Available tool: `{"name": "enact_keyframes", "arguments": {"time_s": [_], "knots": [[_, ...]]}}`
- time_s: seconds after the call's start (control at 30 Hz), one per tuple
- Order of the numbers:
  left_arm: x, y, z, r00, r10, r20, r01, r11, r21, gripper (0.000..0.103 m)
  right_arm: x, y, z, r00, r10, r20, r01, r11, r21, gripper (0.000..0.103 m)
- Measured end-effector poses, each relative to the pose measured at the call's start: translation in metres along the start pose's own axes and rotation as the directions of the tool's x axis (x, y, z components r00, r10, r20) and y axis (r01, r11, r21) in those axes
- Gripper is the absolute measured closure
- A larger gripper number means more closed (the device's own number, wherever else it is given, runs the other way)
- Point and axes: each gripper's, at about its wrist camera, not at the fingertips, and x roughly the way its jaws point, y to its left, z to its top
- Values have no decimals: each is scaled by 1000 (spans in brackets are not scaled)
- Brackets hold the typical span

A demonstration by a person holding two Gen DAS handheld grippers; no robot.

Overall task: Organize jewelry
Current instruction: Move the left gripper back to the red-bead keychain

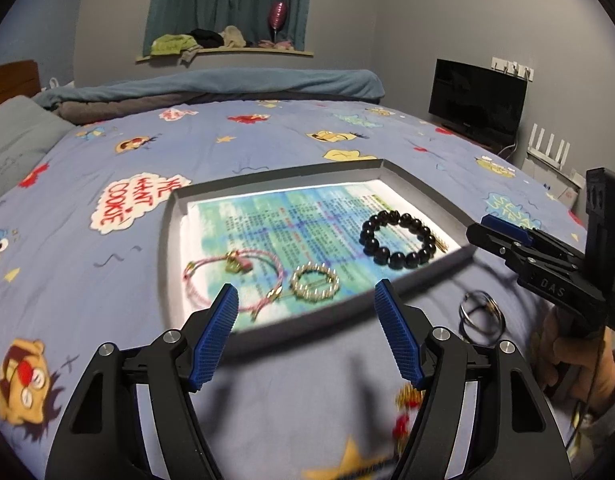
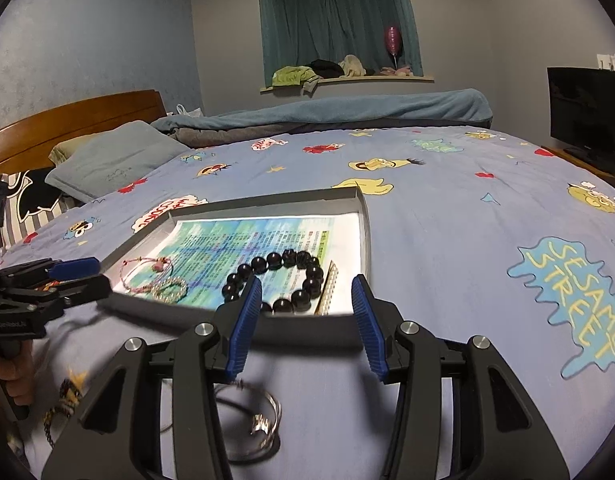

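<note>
My left gripper (image 1: 306, 298) is spread wide, empty, hovering at the near edge of the tray (image 1: 169, 236) on the bed (image 1: 267, 140). My right gripper (image 2: 307, 292) is likewise spread, gripping nothing. In the tray, on a printed sheet (image 1: 291, 220): black bead bracelet (image 1: 399, 238) at right, pink cord bracelet (image 1: 235, 276) at left, gold ring brooch (image 1: 315, 282) between them — a gold strip (image 2: 328, 290) just beside the beads. Outside the tray, on the bedspread: silver rings (image 2: 251, 424) below my right gripper; a blurred gold-red piece (image 1: 405, 408) near my left.
</note>
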Motion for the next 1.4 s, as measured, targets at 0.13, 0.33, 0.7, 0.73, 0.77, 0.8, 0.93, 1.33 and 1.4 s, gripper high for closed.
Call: {"name": "enact_keyframes", "arguments": {"time_s": [0.13, 0.33, 0.7, 0.73, 0.77, 0.8, 0.93, 1.33, 1.4], "knots": [[-22, 7, -16, 999, -33, -8, 33, 999, 3, 24, -5, 3, -5, 1000, 4, -16, -4, 1000, -10, 55], [-53, 24, -45, 999, -32, -20, 32, 999, 13, 24, -8, 8, -10, 999, 7, -31, -8, 1000, -27, 53], [-66, 41, -76, 995, -96, 2, 96, 995, -31, 23, -19, 18, -17, 999, 2, -35, -4, 999, -50, 45], [-66, 42, -78, 994, -105, 6, 105, 994, -31, 23, -20, 19, -18, 999, -2, -32, 0, 998, -55, 44], [-65, 43, -80, 993, -119, 10, 119, 992, -35, 23, -20, 19, -18, 999, -5, -32, 3, 998, -56, 44], [-65, 46, -81, 991, -131, 10, 132, 991, -39, 23, -21, 20, -19, 1000, -8, -30, 6, 998, -57, 44], [-60, 56, -83, 975, -221, 14, 221, 973, -72, 23, -21, 19, -20, 1000, -14, -25, 13, 999, -51, 44], [-57, 63, -89, 968, -251, 16, 251, 961, -114, 23, -21, 16, -20, 1000, -9, -22, 8, 999, -38, 38], [-58, 63, -88, 970, -244, 15, 244, 963, -114, 23, -21, 16, -19, 1000, -6, -18, 6, 999, -36, 38]]}}
